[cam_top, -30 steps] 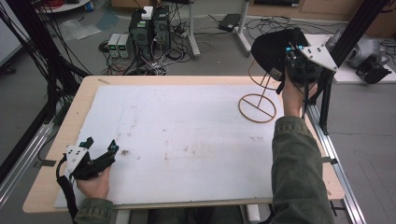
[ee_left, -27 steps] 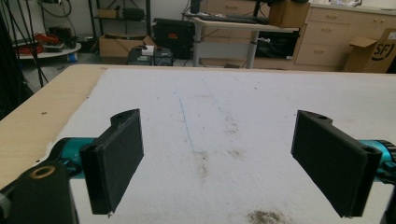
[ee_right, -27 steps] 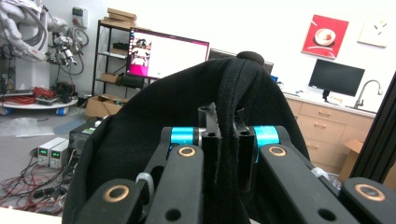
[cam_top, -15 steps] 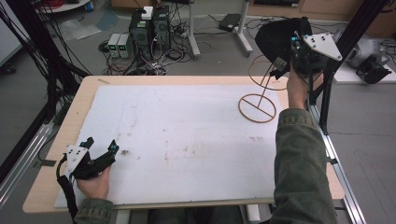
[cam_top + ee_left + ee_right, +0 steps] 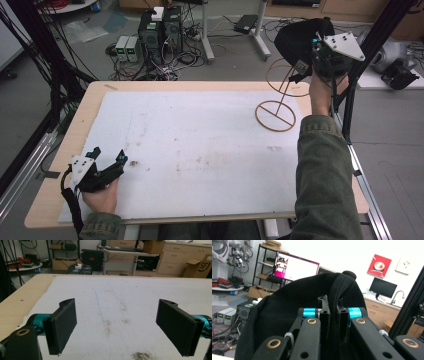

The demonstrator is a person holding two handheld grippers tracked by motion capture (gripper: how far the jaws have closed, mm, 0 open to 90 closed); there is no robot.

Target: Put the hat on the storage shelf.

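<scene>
Right gripper (image 5: pixel 311 60) jaws pinching black cap (image 5: pixel 295 37), probably by brim, above table's far right edge, over wire stand (image 5: pixel 276 107). Left gripper (image 5: pixel 107 162) jaws spread, near-left corner; mat (image 5: pixel 200 150) centre open.

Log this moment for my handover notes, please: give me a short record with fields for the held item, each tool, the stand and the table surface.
held item: black cap, lifted above the table's far right corner
right tool: shut on the cap's fabric
left tool: open, nothing between its jaws, low over the white sheet
stand: wire hat stand with a ring base on the sheet, upper ring bare
surface: sheet has brownish stains
</scene>
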